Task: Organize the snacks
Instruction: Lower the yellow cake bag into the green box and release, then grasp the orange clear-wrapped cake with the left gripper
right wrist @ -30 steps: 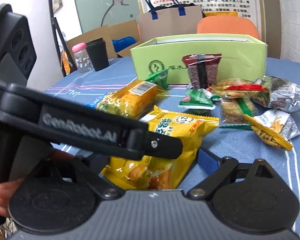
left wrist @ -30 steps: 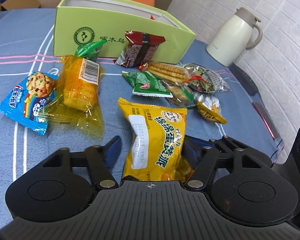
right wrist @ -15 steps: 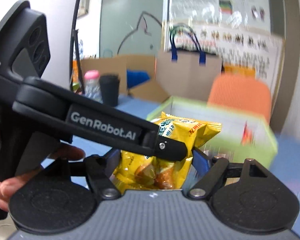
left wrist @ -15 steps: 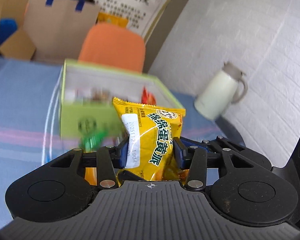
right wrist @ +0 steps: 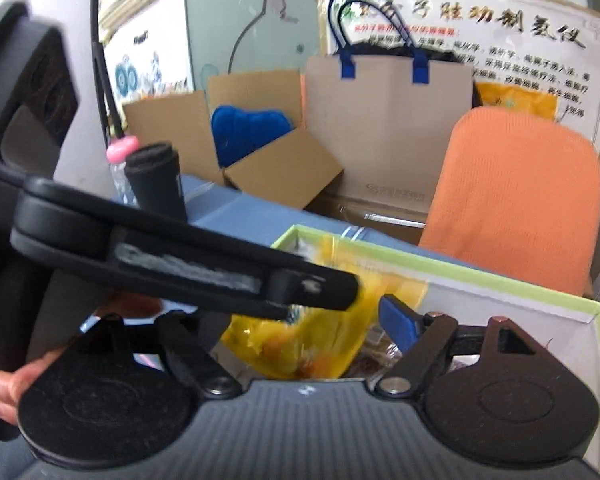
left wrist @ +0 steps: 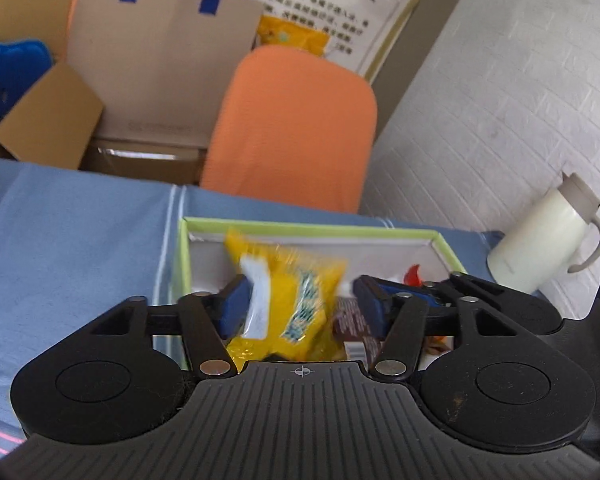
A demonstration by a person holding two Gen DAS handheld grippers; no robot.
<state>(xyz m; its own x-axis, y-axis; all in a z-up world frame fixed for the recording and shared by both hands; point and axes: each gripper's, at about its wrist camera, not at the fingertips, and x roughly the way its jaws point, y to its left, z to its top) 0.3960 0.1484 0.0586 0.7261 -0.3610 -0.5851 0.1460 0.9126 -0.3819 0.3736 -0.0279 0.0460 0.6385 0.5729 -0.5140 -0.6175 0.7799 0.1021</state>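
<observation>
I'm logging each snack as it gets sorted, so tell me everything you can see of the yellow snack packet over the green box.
The yellow snack packet is a glossy, crinkly plastic pouch with a white label and greenish print, motion-blurred. It hangs roughly upright, tilted, over the open green box, between the jaws of the left gripper, which are opening: the left pad meets its label edge, the right pad stands clear. From the right wrist view it shows beside the right gripper, orange pieces visible through its lower part.

Motion is smearing the yellow snack packet (left wrist: 288, 304), so I am failing to read its print. My left gripper's arm (right wrist: 188, 268) is crossing the right wrist view, hiding my right gripper's (right wrist: 300, 320) left finger and blurring its own lettering. The green box's (left wrist: 312, 228) contents are staying mostly hidden.
</observation>
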